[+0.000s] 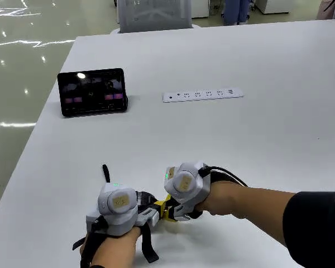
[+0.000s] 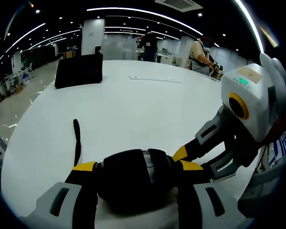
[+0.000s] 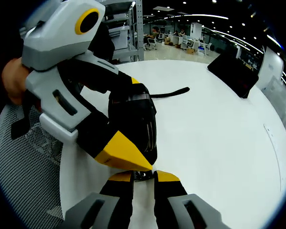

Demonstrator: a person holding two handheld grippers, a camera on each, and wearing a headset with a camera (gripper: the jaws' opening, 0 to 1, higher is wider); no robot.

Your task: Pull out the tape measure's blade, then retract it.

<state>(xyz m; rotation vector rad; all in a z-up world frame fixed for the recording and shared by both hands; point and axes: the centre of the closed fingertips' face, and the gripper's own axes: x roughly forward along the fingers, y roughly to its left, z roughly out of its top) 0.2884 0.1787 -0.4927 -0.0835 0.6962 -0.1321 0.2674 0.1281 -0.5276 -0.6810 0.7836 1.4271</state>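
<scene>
Left tool [image 2: 137, 165]: clenched across the black tape measure [image 2: 133, 186], yellow tips on either side of the case, which sits low at the near edge of the white table [image 1: 240, 145]. Right tool [image 3: 144, 175]: jaws nearly together, pinching a small metal blade tab [image 3: 143, 173] at the case's edge. Black strap [image 2: 76, 140] lies on the table just beyond the case. Further out: white power strip [image 1: 202, 95], dark tablet [image 1: 92, 92] propped up. Chair [image 1: 154, 14] at the far edge.
</scene>
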